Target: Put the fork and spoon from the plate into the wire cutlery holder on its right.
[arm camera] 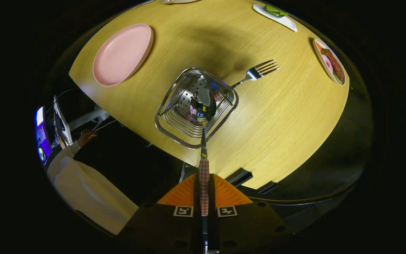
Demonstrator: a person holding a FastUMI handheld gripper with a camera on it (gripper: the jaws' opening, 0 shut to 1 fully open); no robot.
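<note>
Spoon clamped in hand-held gripper | bowl over holder opening

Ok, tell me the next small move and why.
Probably lower the spoon further into the holder, then open. The gripper is shut on its handle, the bowl hangs over the holder's opening, and the fork already leans out of it.

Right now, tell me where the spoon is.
In the gripper view, the spoon is clamped by its handle in the gripper, its bowl hanging over the open wire cutlery holder, with the fork leaning out just beyond.
</note>
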